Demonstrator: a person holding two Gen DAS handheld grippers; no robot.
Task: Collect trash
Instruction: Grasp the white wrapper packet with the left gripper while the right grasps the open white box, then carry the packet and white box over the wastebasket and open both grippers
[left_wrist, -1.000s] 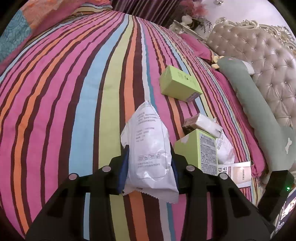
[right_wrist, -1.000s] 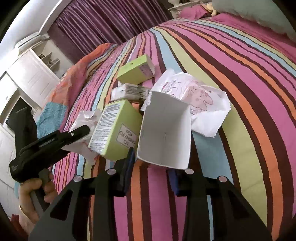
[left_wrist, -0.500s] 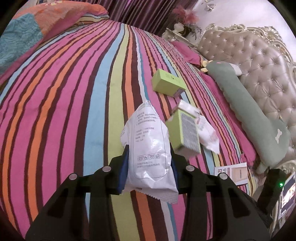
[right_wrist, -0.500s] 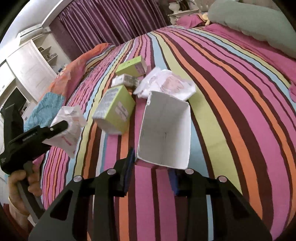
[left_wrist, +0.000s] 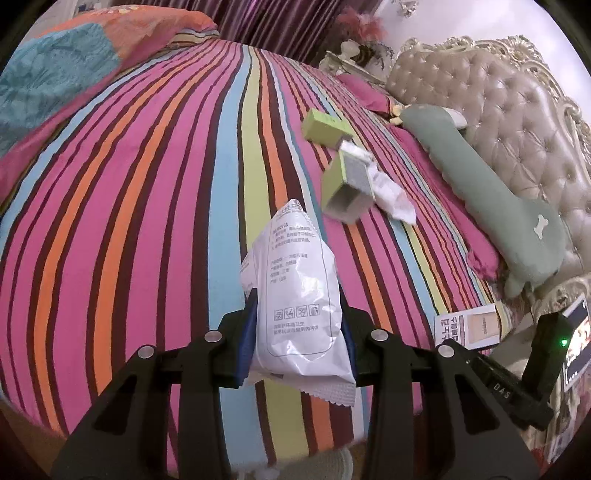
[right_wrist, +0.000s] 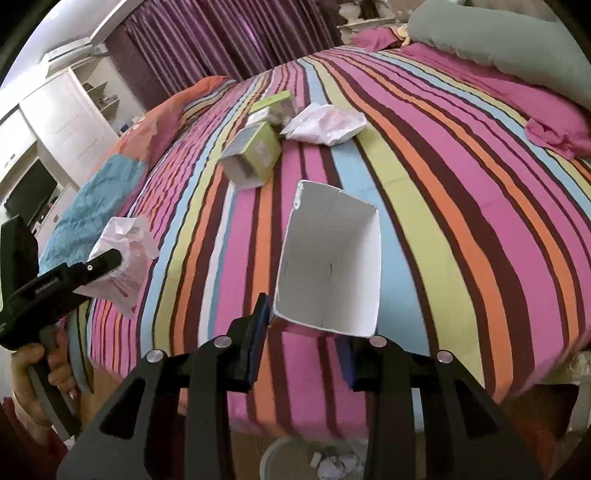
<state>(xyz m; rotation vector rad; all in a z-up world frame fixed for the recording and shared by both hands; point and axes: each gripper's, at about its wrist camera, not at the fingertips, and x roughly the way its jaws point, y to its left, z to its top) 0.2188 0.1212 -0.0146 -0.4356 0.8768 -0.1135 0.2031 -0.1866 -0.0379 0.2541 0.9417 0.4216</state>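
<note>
My left gripper (left_wrist: 297, 328) is shut on a white plastic wrapper (left_wrist: 297, 295) and holds it above the near edge of the striped bed (left_wrist: 147, 184). My right gripper (right_wrist: 304, 332) is shut on an open white carton (right_wrist: 328, 262), also held above the bed edge. The left gripper with its wrapper (right_wrist: 123, 258) shows at the left of the right wrist view. On the bed lie an open green box (left_wrist: 343, 188), a second green box (left_wrist: 325, 127), a small white packet and a crumpled white wrapper (right_wrist: 325, 123). A white bin (right_wrist: 314, 461) with scraps sits on the floor below.
A green dinosaur-shaped pillow (left_wrist: 498, 206) lies along the tufted headboard (left_wrist: 498, 110). A pink cloth (right_wrist: 557, 131) lies at the right. A folded blue and orange quilt (left_wrist: 55, 81) is at the far left. White cabinets (right_wrist: 55, 125) stand beyond the bed.
Both grippers have pulled back from the pile toward the near bed edge with their loads. The boxes now look farther away, and the bin has come into view below.
</note>
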